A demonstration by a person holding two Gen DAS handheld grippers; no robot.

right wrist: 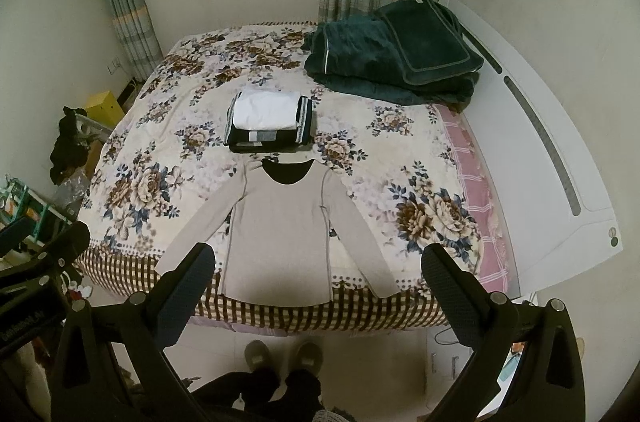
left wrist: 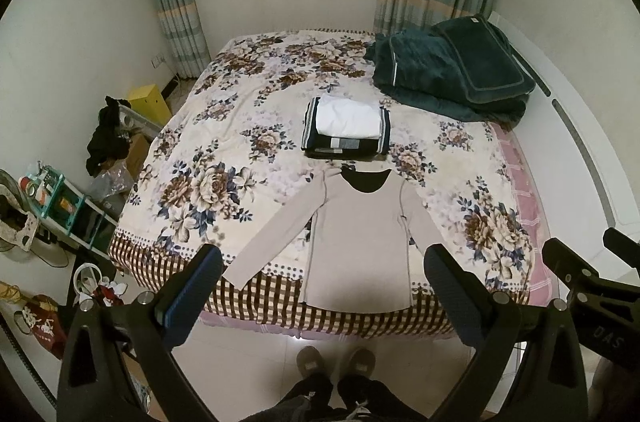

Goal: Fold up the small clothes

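Note:
A beige long-sleeved top [left wrist: 360, 238] lies flat on the floral bed [left wrist: 224, 150], sleeves spread, hem at the near edge; it also shows in the right wrist view [right wrist: 280, 242]. Behind it sits a stack of folded clothes [left wrist: 346, 128], white on dark, also seen in the right wrist view [right wrist: 270, 120]. My left gripper [left wrist: 322, 262] is open and empty, held above the near edge of the bed. My right gripper [right wrist: 318, 260] is open and empty, at the same height beside it. Neither touches the top.
A dark green folded quilt and pillow [left wrist: 452, 66] lie at the bed's far right. A white headboard [right wrist: 552, 158] runs along the right. Shelves, bags and clutter [left wrist: 60, 206] fill the floor at left. The person's slippered feet [left wrist: 336, 362] stand at the bed's near edge.

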